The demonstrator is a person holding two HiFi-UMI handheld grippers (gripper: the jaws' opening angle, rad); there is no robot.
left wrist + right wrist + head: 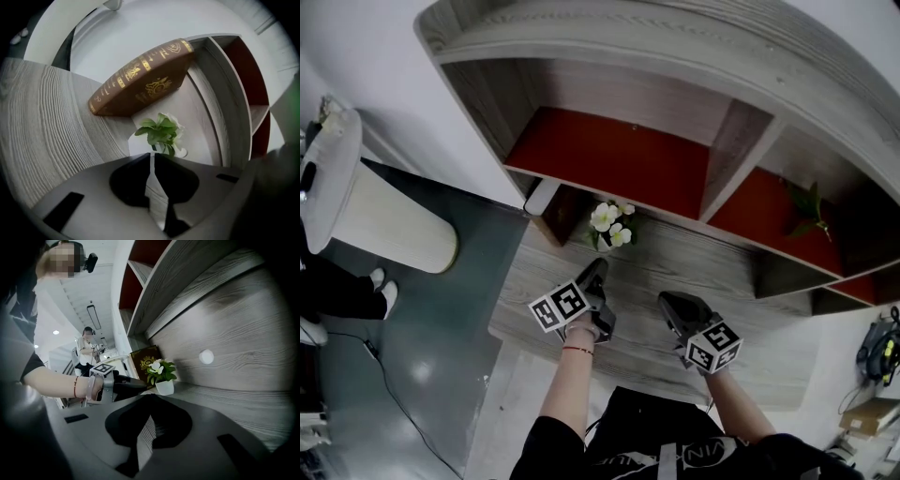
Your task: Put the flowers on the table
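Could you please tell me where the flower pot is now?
In the head view, the flower pot stands on the table, back left, beside the brown book, just ahead of the left gripper.

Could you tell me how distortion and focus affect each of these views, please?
Head view: the wide lens bows the shelf edges. Left gripper view: fisheye, book crisp, flowers slightly soft, right edge smeared. Right gripper view: fisheye curves the shelf boards, and the corners go black.
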